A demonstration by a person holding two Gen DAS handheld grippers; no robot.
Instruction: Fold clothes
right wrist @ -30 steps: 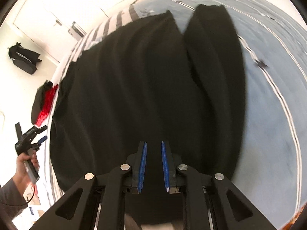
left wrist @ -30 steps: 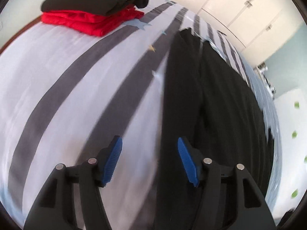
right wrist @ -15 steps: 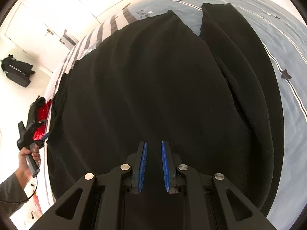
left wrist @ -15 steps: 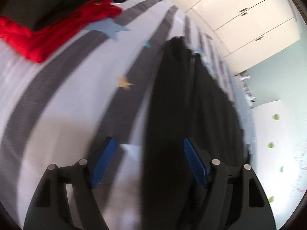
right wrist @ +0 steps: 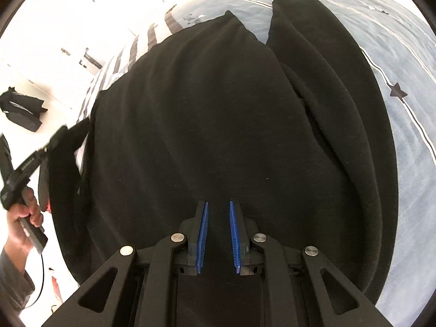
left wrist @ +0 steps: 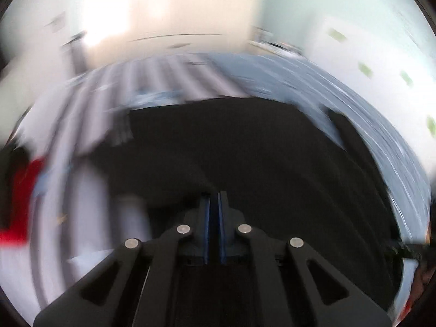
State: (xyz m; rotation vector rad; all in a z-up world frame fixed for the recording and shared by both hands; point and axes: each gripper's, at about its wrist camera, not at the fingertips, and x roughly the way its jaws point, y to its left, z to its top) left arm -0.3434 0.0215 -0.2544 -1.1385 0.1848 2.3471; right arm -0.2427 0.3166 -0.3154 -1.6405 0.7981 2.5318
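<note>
No brand or label can be read; pale lettering runs along the left tongs' (right wrist: pixel 58 139) arm in the right wrist view, but it is too small to make out. A black garment (right wrist: pixel 231 114) lies spread across the bed (right wrist: pixel 403 62), covering most of its middle. One sleeve (right wrist: pixel 321 54) is folded along the garment's right side, a narrow strip of bedding showing between sleeve tip and body near the far edge. The right tongs (right wrist: pixel 218 231) hover low over the garment's near hem, blue pads a little apart and gripping nothing. The left tongs (left wrist: pixel 214 218), held by a hand (right wrist: pixel 26 215), are clenched on the garment's left edge, a flap of cloth bunched at their tips; the left wrist view is blurred. Open bedding lies along the bed's right side, crossed by a thin dark line with a star (right wrist: pixel 398 90). Striped bedding (left wrist: pixel 81 141) shows beyond the garment's left edge, with red clothes (left wrist: pixel 23 190) near that side of the bed.
</note>
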